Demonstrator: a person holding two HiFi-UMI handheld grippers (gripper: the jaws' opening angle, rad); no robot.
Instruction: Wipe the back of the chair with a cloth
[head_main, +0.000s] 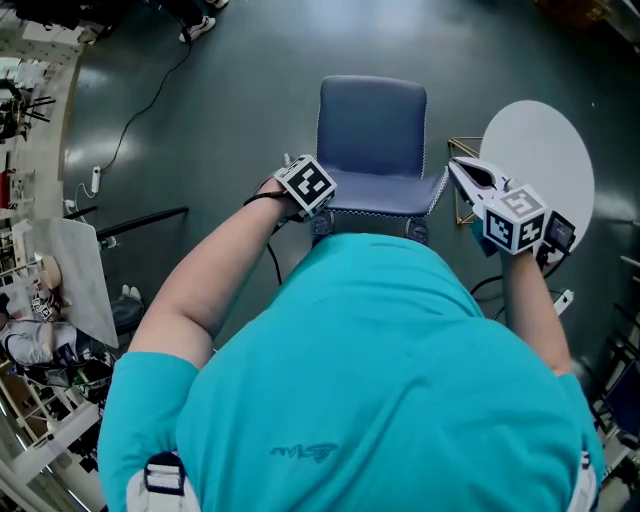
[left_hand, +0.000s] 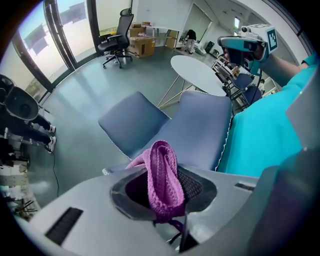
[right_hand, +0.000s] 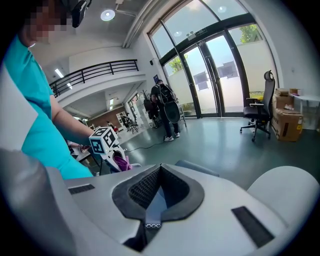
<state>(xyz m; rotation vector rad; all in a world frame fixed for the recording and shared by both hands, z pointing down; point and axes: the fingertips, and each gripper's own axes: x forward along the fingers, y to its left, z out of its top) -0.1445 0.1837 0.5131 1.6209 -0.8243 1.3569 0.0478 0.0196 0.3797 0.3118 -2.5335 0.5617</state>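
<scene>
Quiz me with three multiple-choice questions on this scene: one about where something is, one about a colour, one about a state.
1. Relative to the chair, the round table stands: A) left B) right C) underneath.
2. The cloth is: A) white B) green C) purple.
3. The left tongs are: A) open, empty B) shut on the cloth C) out of view.
B, head view shows it past the chair's right side. C, its knit is purple. B, they pinch it.
</scene>
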